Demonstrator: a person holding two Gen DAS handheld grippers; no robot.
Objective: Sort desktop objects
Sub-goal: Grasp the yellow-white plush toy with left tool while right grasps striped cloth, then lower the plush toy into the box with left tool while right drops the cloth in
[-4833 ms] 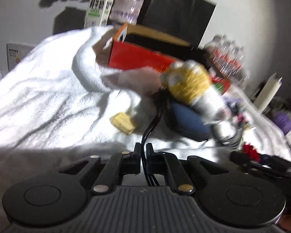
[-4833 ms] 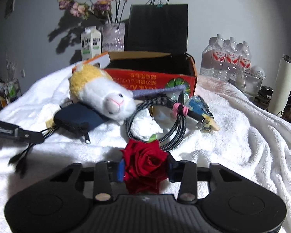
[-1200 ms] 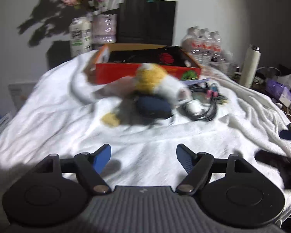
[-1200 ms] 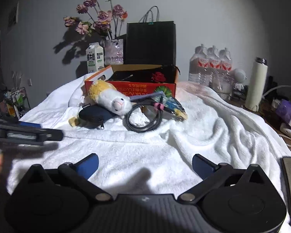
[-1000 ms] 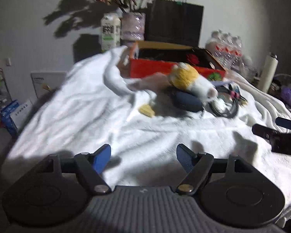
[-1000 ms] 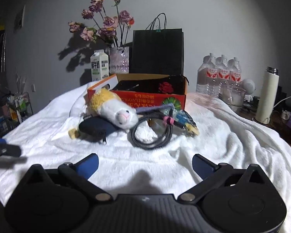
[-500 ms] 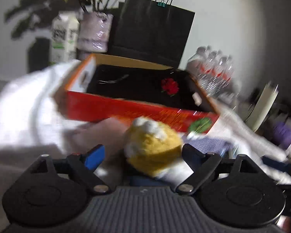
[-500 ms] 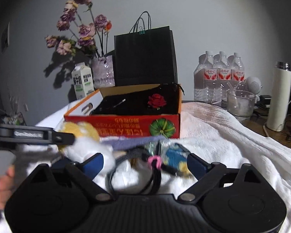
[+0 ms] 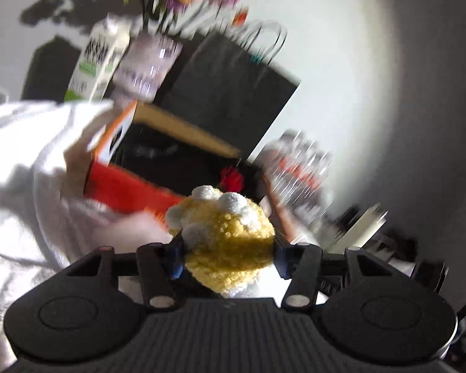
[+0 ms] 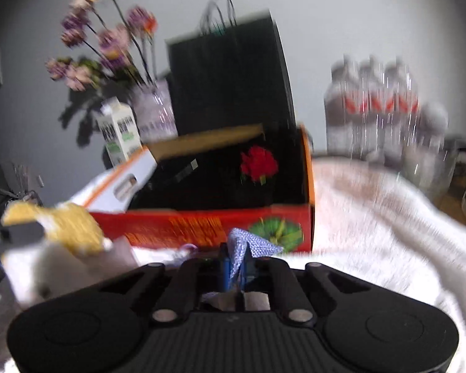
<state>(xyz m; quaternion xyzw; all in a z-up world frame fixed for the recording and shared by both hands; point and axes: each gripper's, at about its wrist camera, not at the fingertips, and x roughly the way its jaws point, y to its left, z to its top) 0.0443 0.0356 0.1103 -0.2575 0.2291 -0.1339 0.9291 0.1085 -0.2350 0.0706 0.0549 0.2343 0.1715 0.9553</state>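
A yellow-and-white plush toy (image 9: 230, 227) sits between the closing jaws of my left gripper (image 9: 226, 256), and both pads press into its sides. Just beyond it is the red cardboard box (image 9: 130, 191), with a red rose (image 9: 231, 178) lying inside. My right gripper (image 10: 236, 262) is shut on a lavender woven cloth strip (image 10: 253, 244), right in front of the box (image 10: 186, 227) holding the rose (image 10: 259, 163). In the right wrist view the plush toy (image 10: 68, 227) shows blurred at the left.
A white towel (image 10: 372, 217) covers the surface. Behind the box stand a black paper bag (image 10: 230, 87), a milk carton (image 10: 119, 130) and a vase of flowers (image 10: 153, 112). Water bottles (image 10: 376, 108) are at the back right.
Both grippers moved in toward the box. The left jaws closed around the plush toy. The right jaws went from wide open to shut on the lavender cloth strip.
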